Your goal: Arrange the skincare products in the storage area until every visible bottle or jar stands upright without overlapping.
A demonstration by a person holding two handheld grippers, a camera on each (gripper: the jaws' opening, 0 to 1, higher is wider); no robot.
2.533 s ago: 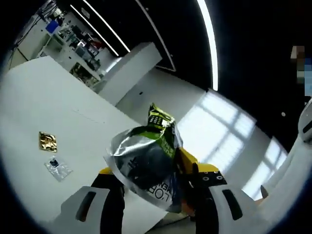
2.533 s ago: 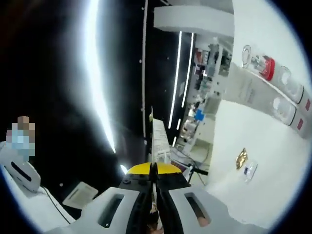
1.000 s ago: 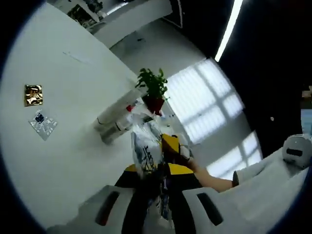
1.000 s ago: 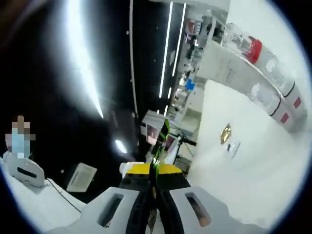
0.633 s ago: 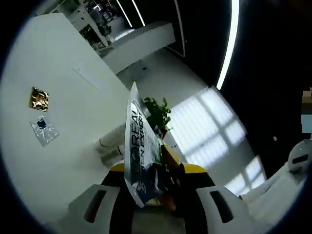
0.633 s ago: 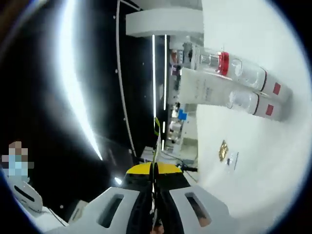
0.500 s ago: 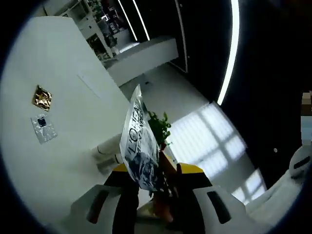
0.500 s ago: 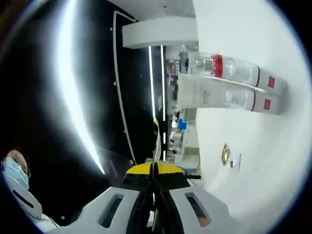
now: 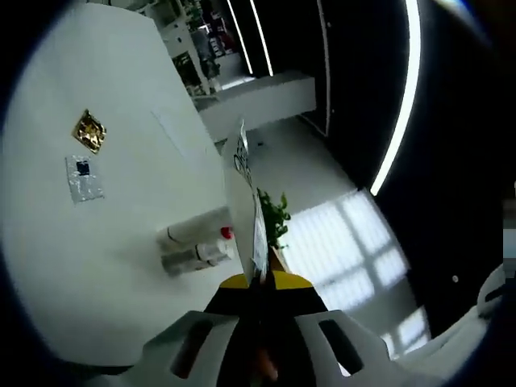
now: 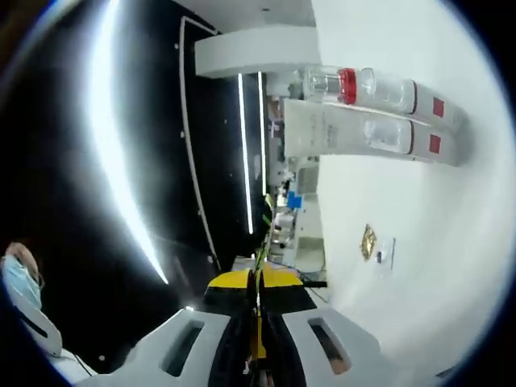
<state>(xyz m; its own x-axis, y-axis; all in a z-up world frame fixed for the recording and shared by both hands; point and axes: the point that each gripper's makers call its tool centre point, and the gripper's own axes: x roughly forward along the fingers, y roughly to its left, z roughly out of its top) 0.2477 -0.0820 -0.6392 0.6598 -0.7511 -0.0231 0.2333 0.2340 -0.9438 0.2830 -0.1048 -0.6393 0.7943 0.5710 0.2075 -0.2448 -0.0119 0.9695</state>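
In the left gripper view my left gripper (image 9: pixel 260 302) is shut on a silver printed sachet (image 9: pixel 244 193), which stands edge-on above the jaws. Beyond it, two clear bottles (image 9: pixel 196 242), one with a red cap, lie side by side on the white table (image 9: pixel 89 258). In the right gripper view my right gripper (image 10: pixel 258 302) is shut on a thin green-edged sachet (image 10: pixel 261 234), also edge-on. The same two bottles (image 10: pixel 379 113) lie at the top right, the red cap (image 10: pixel 347 81) on the upper one.
A gold sachet (image 9: pixel 89 129) and a clear sachet (image 9: pixel 82 177) lie flat on the table, apart from the bottles; they appear again as the gold sachet (image 10: pixel 368 240) and clear sachet (image 10: pixel 385 252). A potted plant (image 9: pixel 274 218) stands past the bottles. A person (image 10: pixel 18 278) is at the left.
The sachet in my left gripper has turned from showing its printed face to edge-on. Both views have shifted with the hands; the bottles and flat sachets lie as before.
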